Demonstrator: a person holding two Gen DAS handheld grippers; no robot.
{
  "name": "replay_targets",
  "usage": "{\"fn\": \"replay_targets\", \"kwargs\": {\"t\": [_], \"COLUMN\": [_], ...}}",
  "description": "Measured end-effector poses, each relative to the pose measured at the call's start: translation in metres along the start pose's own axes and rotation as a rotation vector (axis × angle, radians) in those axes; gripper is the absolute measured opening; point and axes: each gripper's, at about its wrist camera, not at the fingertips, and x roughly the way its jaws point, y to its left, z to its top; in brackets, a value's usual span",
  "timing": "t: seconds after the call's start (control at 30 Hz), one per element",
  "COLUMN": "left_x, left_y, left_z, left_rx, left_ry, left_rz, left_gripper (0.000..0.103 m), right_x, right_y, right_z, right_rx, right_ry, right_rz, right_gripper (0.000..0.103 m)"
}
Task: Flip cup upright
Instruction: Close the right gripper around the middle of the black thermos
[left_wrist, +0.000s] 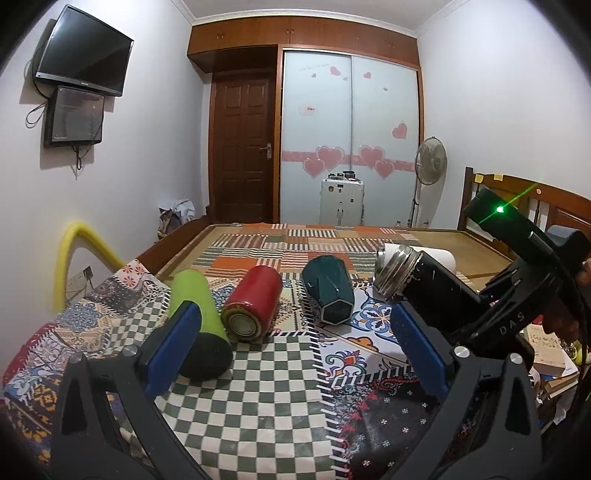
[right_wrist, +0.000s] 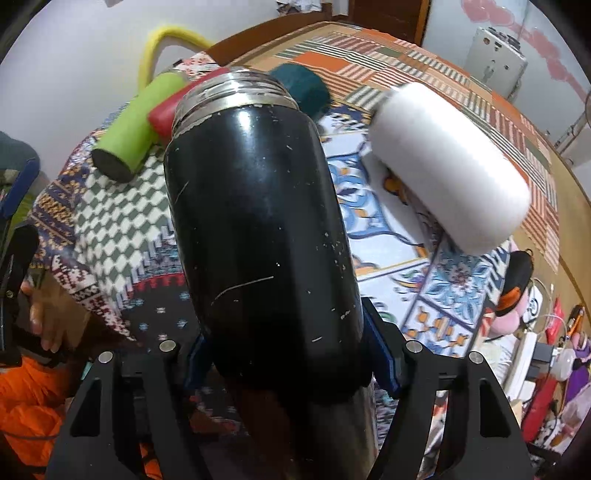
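Observation:
My right gripper (right_wrist: 291, 354) is shut on a black flask cup (right_wrist: 255, 229) with a steel threaded mouth, held off the cloth and tilted; it also shows in the left wrist view (left_wrist: 424, 277). My left gripper (left_wrist: 295, 332) is open and empty above the checked cloth. On the cloth lie a green cup (left_wrist: 195, 310), a red cup (left_wrist: 251, 302), a dark teal faceted cup (left_wrist: 328, 291) and a white cup (right_wrist: 450, 166), all on their sides. The green cup (right_wrist: 136, 125) lies close to the left finger (left_wrist: 173, 350).
The cups lie on a patchwork cloth (left_wrist: 258, 398) over a table in front of a bed (left_wrist: 369, 236). A yellow foam tube (left_wrist: 74, 254) stands at the left wall. Clutter and books (left_wrist: 550, 350) sit to the right. A door, wardrobe and fan are far behind.

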Motion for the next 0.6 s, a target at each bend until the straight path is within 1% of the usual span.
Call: {"fn": "replay_targets", "kwargs": {"t": [0.17, 0.27, 0.4, 0.6], "left_x": [-0.007, -0.010, -0.015, -0.015], "left_y": [0.010, 0.017, 0.026, 0.035], "left_z": [-0.001, -0.001, -0.003, -0.007], "left_rx": [-0.017, -0.031, -0.051, -0.062], "left_ry": [-0.001, -0.001, -0.006, 0.003], "left_rz": [0.013, 0.023, 0.032, 0.038], "left_gripper": [0.103, 0.103, 0.103, 0.103], "right_x": [0.000, 0.003, 0.008, 0.028], "right_y": [0.021, 0.037, 0.054, 0.070], "right_z": [0.003, 0.007, 0.010, 0.021], "right_rx": [-0.018, -0.039, -0.070, -0.067], "right_ry": [-0.003, 0.011, 0.038, 0.072], "right_rz": [0.049, 0.072, 0.082, 0.099], "right_gripper": [0.067, 0.067, 0.067, 0.067]}}
